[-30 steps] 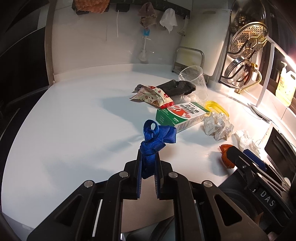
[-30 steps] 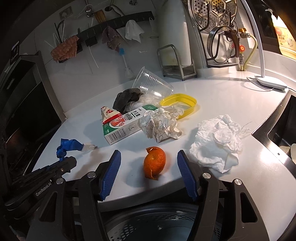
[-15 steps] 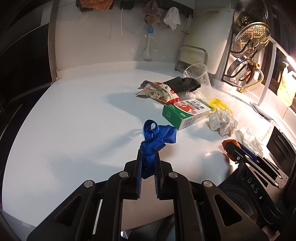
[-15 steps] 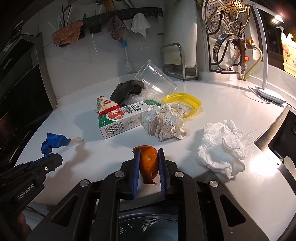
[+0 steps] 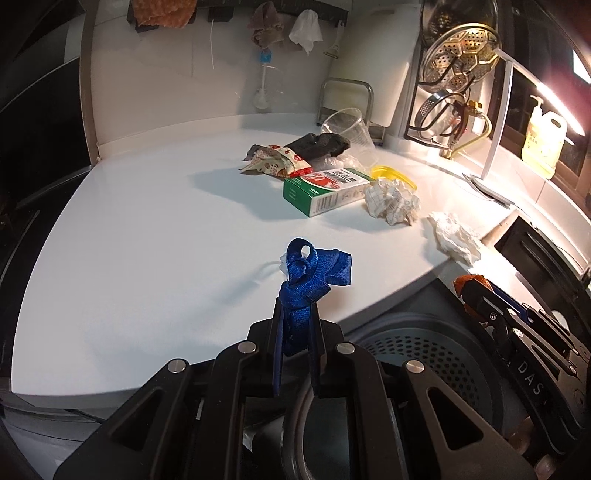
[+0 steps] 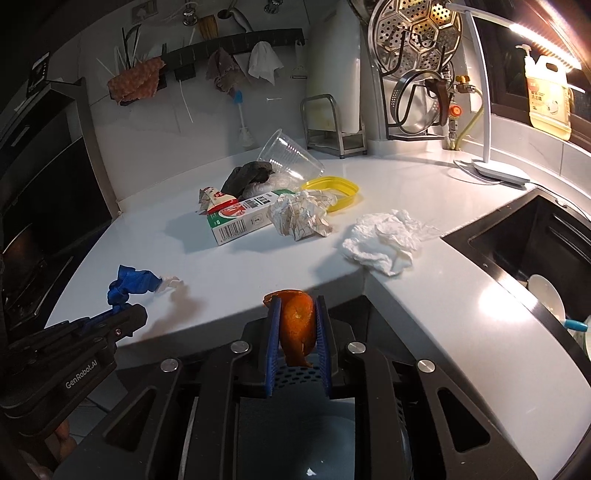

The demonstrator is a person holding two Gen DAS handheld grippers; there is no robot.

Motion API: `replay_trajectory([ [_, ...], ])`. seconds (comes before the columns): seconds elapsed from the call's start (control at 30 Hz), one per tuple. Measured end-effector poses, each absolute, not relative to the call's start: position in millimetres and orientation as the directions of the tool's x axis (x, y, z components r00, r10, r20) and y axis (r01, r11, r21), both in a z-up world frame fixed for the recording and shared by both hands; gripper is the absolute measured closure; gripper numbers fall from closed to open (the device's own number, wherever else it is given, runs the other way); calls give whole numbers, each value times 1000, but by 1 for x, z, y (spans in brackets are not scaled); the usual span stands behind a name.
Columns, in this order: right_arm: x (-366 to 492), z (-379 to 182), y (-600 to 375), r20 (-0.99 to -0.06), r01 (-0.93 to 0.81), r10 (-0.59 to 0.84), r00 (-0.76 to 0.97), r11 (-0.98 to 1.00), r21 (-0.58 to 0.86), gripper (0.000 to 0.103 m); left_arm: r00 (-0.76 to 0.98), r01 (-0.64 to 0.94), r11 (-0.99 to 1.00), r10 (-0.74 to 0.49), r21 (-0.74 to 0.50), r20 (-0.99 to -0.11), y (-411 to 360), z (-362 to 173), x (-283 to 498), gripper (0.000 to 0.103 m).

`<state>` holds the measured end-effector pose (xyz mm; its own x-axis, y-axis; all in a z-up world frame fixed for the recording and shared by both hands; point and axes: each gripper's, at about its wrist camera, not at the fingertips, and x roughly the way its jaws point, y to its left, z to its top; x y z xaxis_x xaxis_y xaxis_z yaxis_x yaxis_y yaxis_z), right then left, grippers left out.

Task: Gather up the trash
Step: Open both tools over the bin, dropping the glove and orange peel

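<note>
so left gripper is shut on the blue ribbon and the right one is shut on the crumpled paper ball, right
Not quite. The right gripper is shut on the orange peel, as the right wrist view shows; the crumpled paper ball lies on the counter. The left gripper is indeed shut on the blue ribbon.

counter [image 6: 388,192]: smooth, glossy white, reflecting the lamp light
ribbon [image 5: 308,275]: woven blue cloth with a slight sheen, pinched in the left claw [image 5: 297,345]
peel [image 6: 297,326]: orange, dimpled skin, matt, pinched in the right claw [image 6: 297,343]
claw pads [image 6: 274,343]: ribbed blue plastic; arms matt black plastic with shiny metal screws
carton [image 5: 327,190]: printed green and white cardboard, smooth
paper ball [image 6: 301,218]: crumpled, printed, matt
tissue [image 6: 384,242]: soft white, wrinkled
cup [image 6: 291,155]: clear ribbed plastic
lid [image 6: 332,186]: glossy yellow plastic
steamer [image 6: 415,31]: perforated shiny metal
</note>
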<state>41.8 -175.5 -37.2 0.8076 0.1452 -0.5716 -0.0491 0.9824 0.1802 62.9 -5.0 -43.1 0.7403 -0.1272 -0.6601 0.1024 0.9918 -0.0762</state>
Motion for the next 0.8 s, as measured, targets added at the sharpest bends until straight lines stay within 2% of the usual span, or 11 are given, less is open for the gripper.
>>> replay_trajectory([
  [0.4,-30,-60,-194,-635,13,132,761,976,219,85,673,230,971,-207,-65,-711,-35,-58,13,91],
  [0.8,-62,-74,-204,-678,58,124,725,969,238,85,575,307,947,-261,-91,-775,-53,-81,-6,91],
])
